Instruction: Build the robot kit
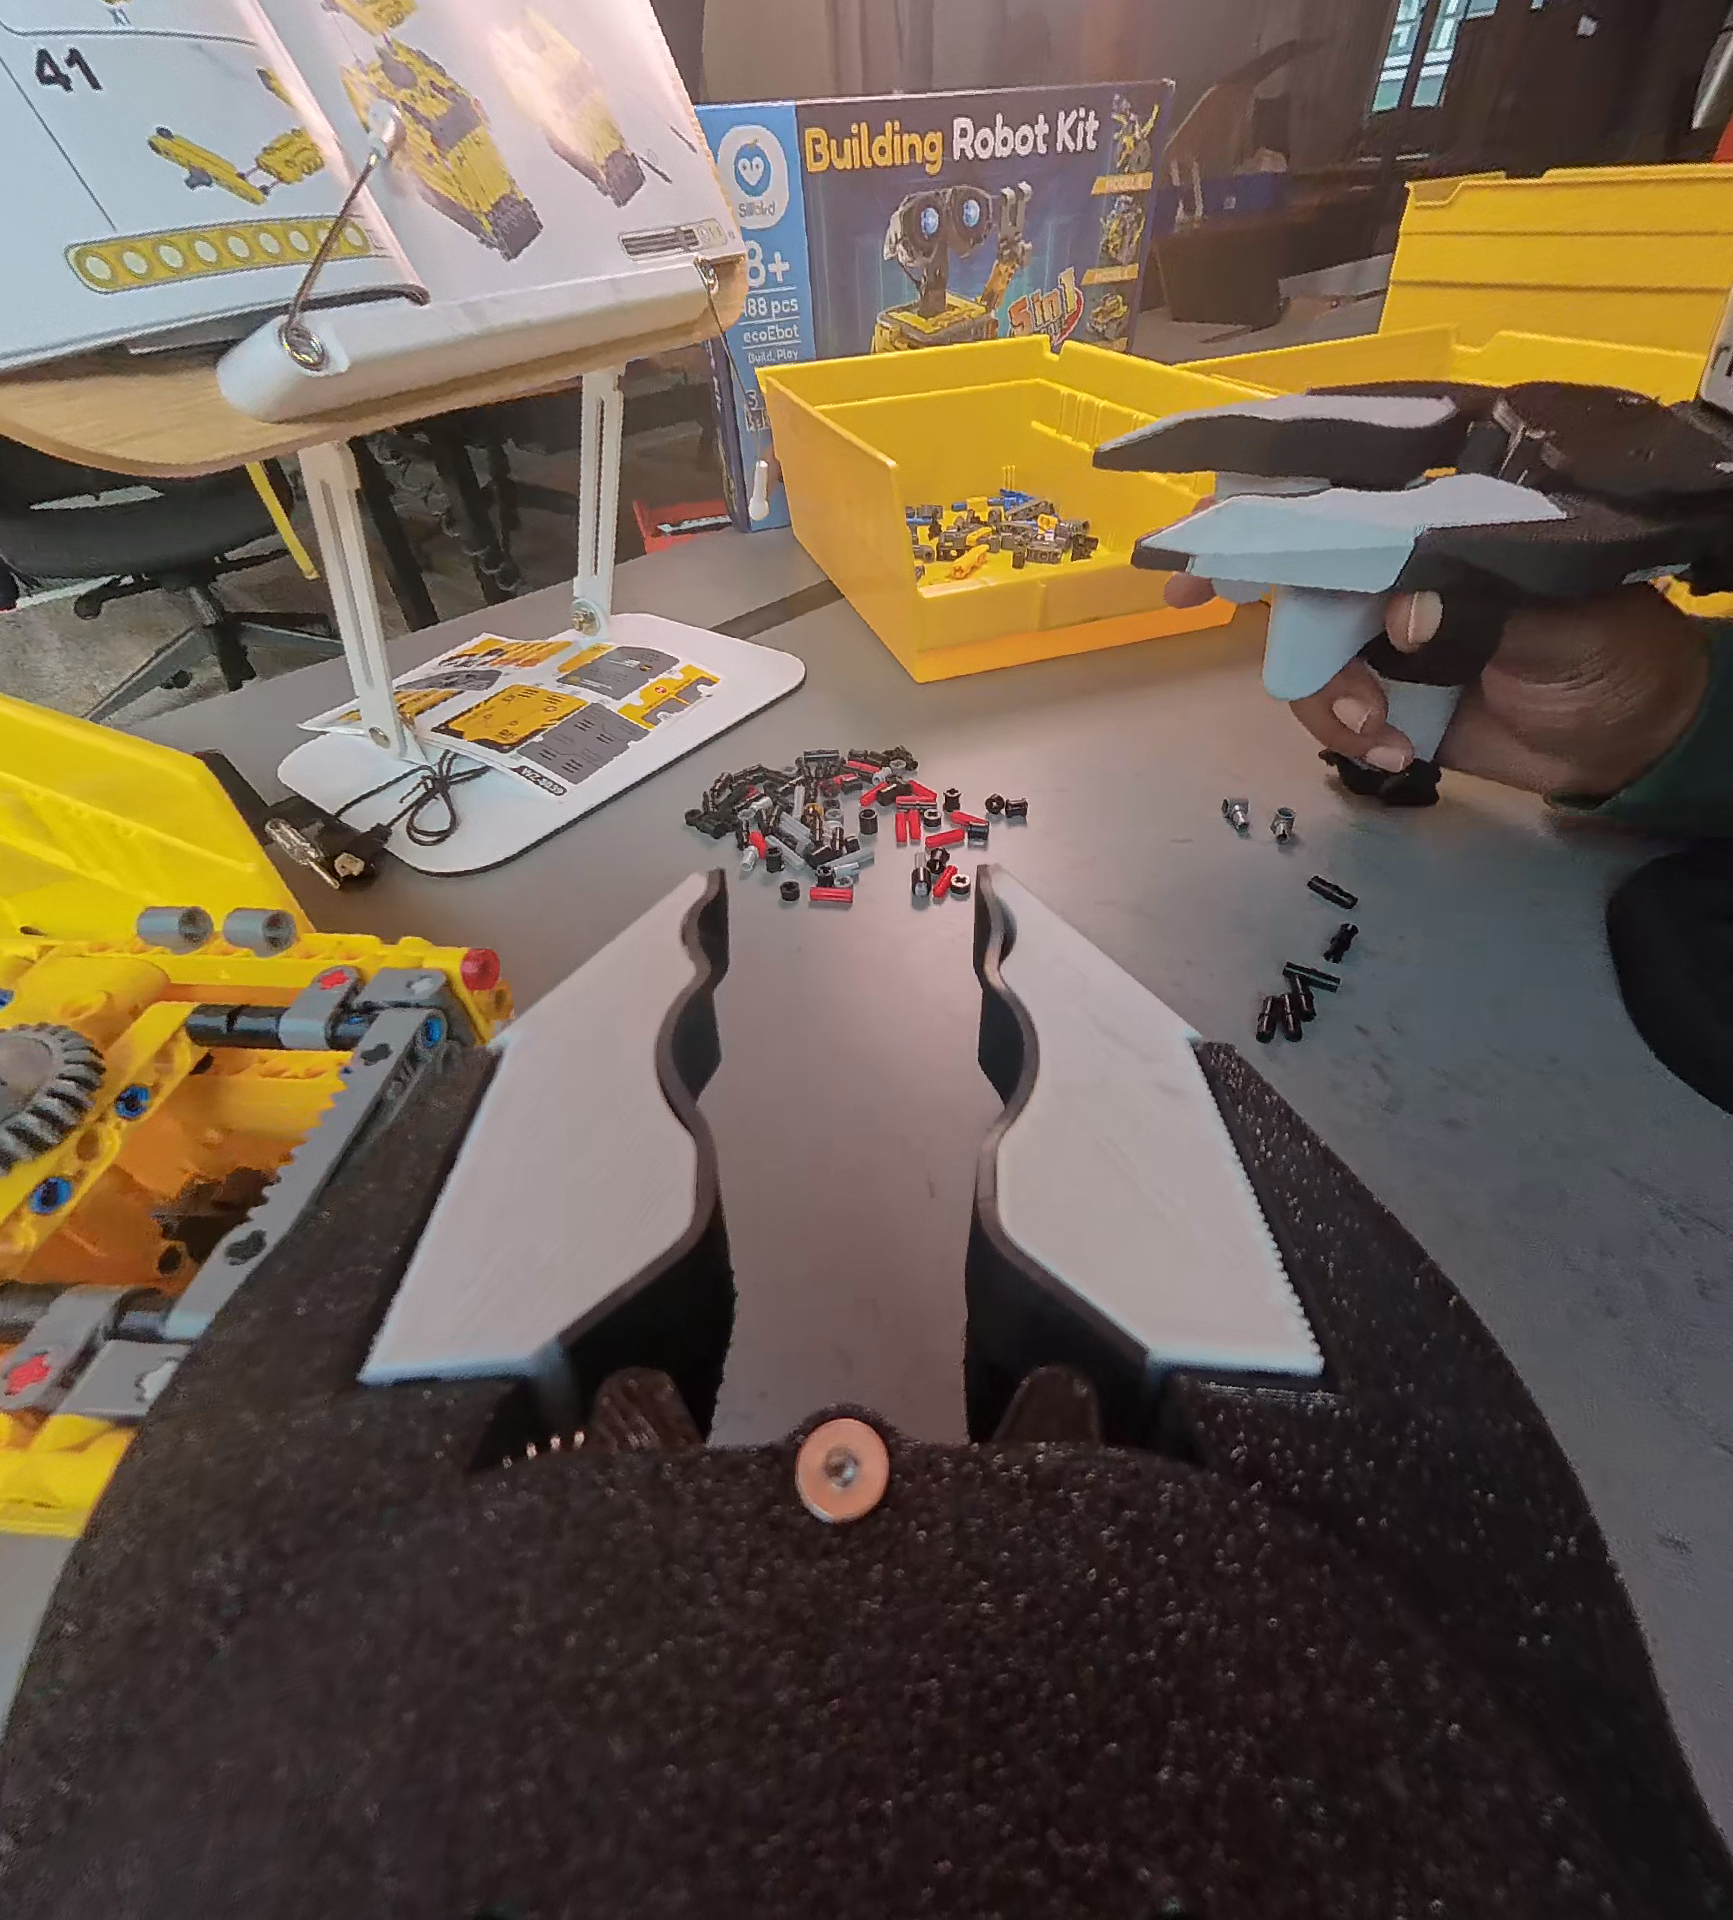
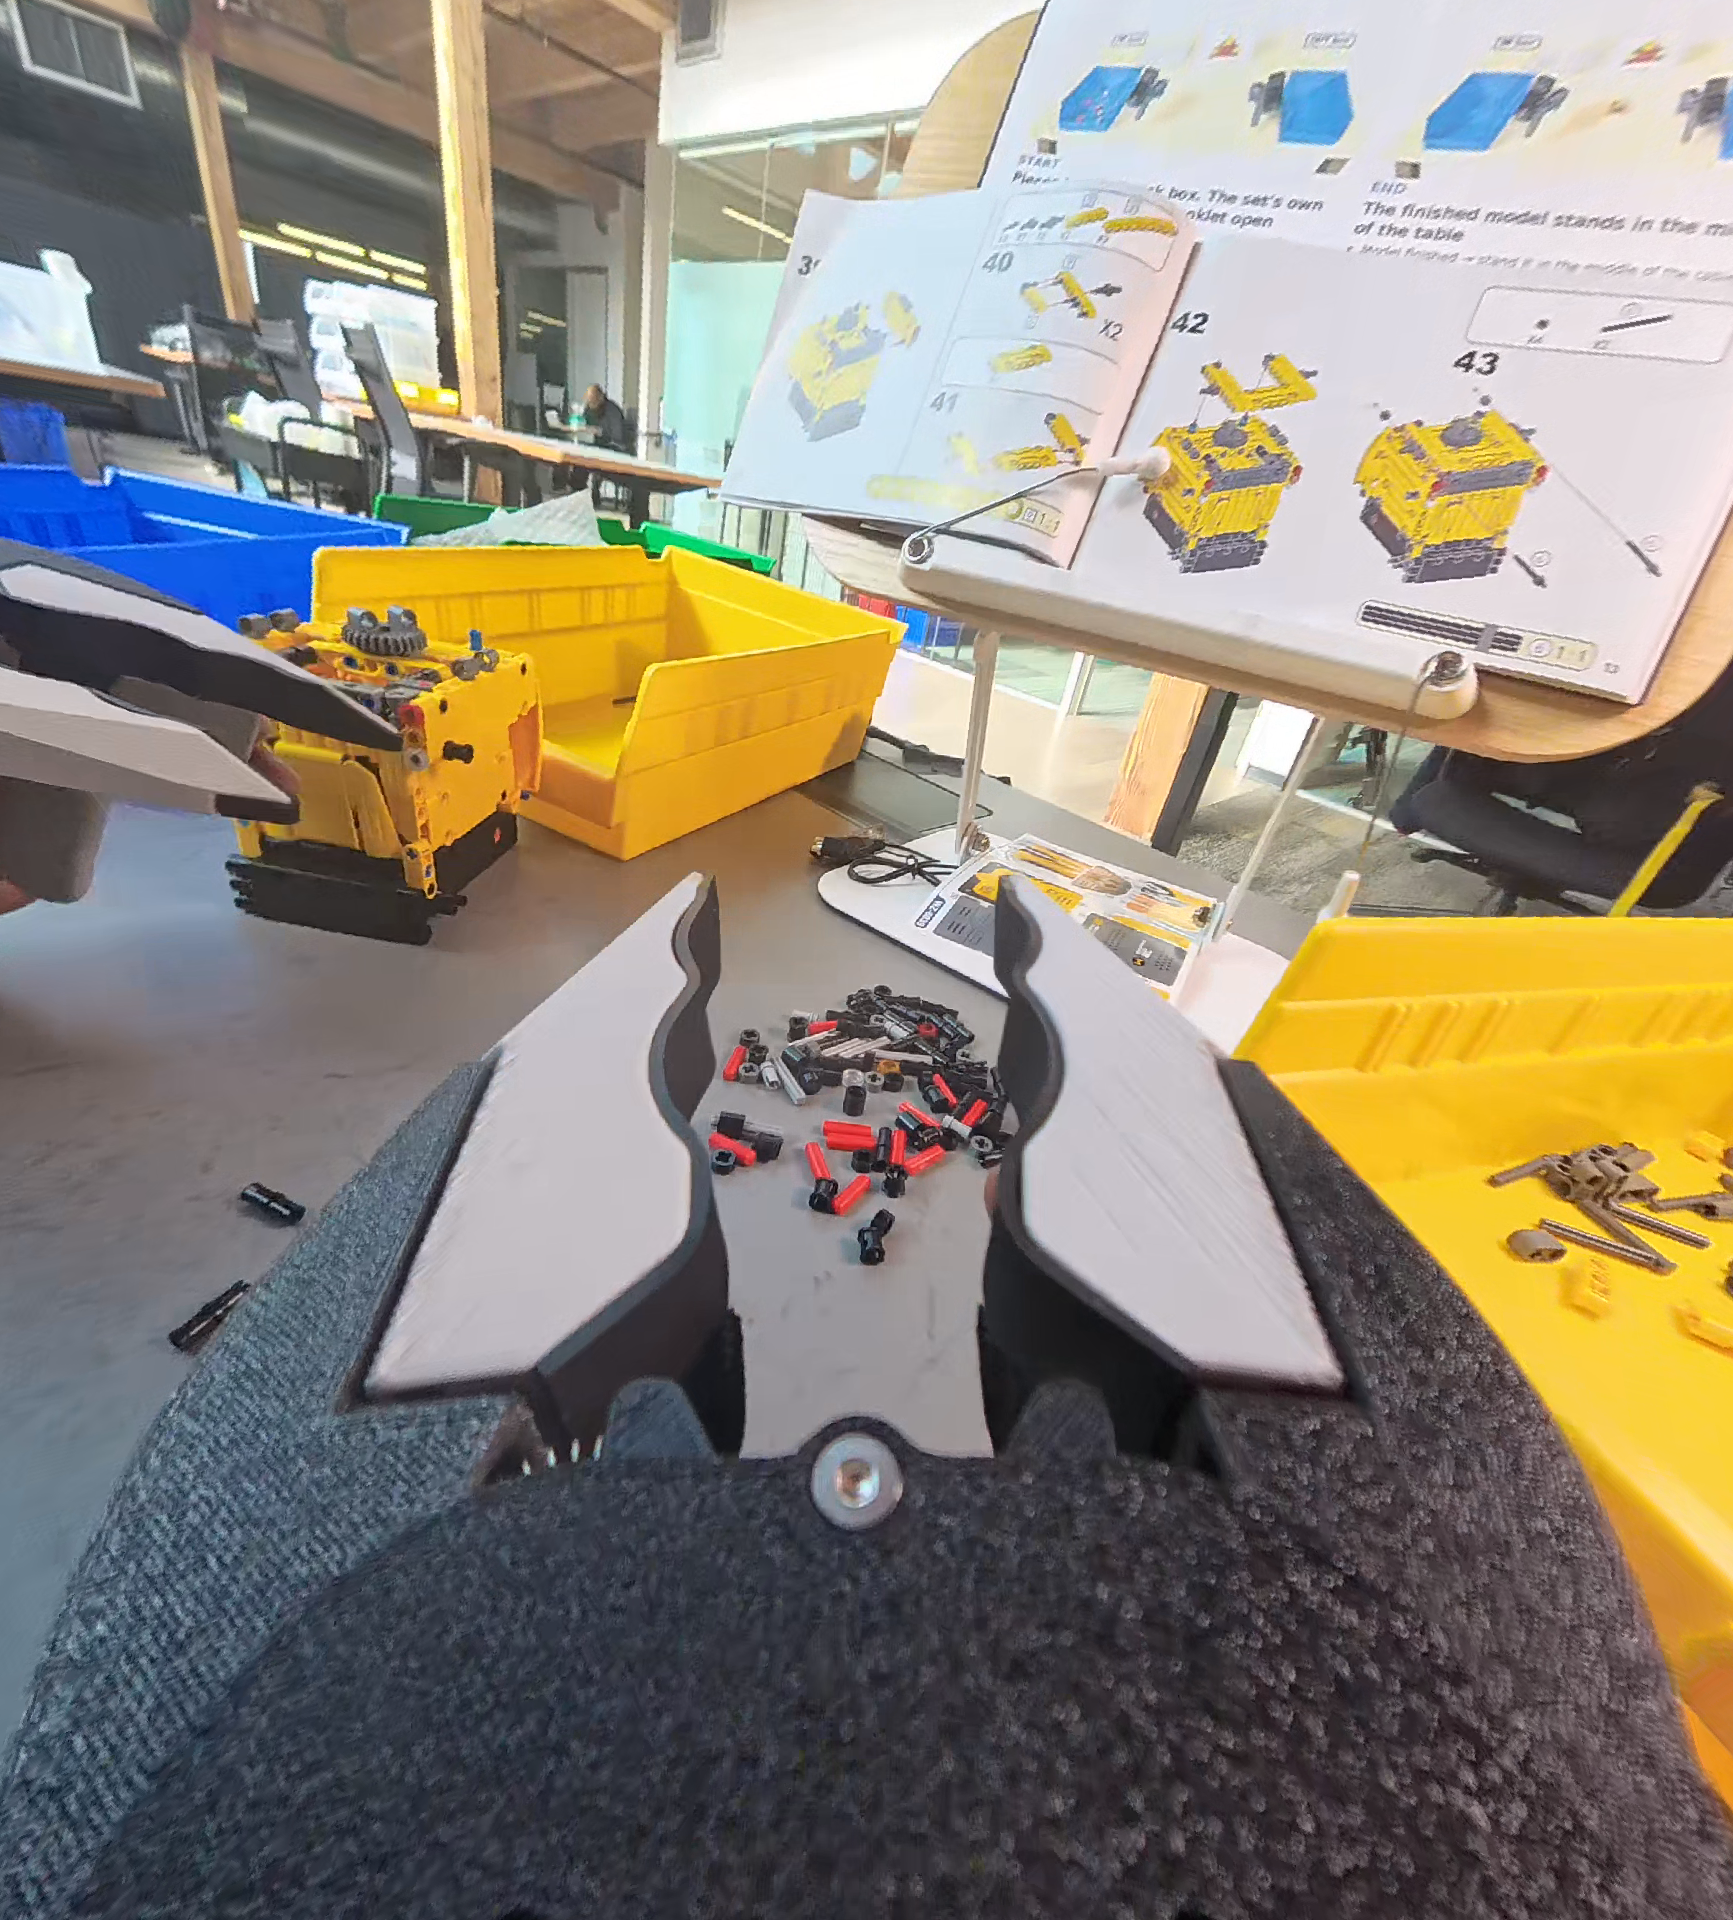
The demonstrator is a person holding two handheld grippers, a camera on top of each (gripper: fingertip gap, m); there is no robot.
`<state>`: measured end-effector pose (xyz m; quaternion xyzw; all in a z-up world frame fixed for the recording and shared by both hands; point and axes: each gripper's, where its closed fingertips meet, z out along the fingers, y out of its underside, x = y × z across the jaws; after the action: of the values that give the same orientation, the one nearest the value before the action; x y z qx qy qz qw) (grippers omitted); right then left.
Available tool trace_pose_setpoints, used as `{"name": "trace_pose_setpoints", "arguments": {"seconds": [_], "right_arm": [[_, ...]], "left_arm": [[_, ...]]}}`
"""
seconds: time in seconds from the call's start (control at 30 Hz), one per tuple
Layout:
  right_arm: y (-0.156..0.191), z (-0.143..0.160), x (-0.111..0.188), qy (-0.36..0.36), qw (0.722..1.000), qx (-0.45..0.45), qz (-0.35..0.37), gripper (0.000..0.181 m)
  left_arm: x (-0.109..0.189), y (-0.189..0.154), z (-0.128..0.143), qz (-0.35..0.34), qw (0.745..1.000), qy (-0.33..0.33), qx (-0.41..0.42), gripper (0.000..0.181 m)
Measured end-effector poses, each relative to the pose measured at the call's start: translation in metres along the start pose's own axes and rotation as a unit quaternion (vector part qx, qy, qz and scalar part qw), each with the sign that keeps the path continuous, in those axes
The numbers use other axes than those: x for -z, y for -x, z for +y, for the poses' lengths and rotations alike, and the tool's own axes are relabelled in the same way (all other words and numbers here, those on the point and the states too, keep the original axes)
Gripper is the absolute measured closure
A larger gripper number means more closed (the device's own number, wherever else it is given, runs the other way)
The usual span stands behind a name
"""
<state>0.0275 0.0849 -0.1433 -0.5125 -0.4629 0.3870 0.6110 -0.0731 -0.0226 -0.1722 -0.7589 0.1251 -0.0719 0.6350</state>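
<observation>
My left gripper (image 1: 849, 894) is open and empty, low over the grey table, just short of a pile of small black, red and grey pins (image 1: 841, 821). A part-built yellow brick model (image 1: 114, 1122) with a grey gear stands close at its left. My right gripper (image 2: 854, 909) is open and empty above the same pin pile (image 2: 862, 1101). It also shows in the left wrist view (image 1: 1142, 499), held in a hand at the right. The left gripper shows in the right wrist view (image 2: 322, 769), next to the yellow model (image 2: 394, 769).
An instruction booklet on a white stand (image 1: 322, 187) rises behind the pile. A yellow bin (image 1: 997, 520) of small parts and a kit box (image 1: 945, 218) stand beyond. Loose black pins (image 1: 1303, 987) lie at the right. Another yellow bin (image 2: 1568, 1247) holds grey parts; an empty one (image 2: 716, 707) stands behind the model.
</observation>
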Motion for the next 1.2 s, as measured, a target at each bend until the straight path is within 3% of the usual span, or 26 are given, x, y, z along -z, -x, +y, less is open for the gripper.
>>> {"name": "trace_pose_setpoints", "arguments": {"seconds": [0.3,0.53,1.2], "right_arm": [[-0.015,0.001,0.004,-0.023,0.999,-0.015,0.039,0.116],[-0.008,-0.002,0.004,-0.025,0.999,-0.009,0.032,0.117],[0.003,-0.016,0.011,-0.027,0.998,0.030,0.050,0.122]], "left_arm": [[0.020,0.006,-0.032,-0.020,0.998,-0.055,-0.002,0.132],[0.016,0.008,-0.023,-0.012,0.999,-0.043,0.028,0.131],[0.003,0.007,-0.007,-0.026,0.999,-0.027,-0.012,0.132]]}}
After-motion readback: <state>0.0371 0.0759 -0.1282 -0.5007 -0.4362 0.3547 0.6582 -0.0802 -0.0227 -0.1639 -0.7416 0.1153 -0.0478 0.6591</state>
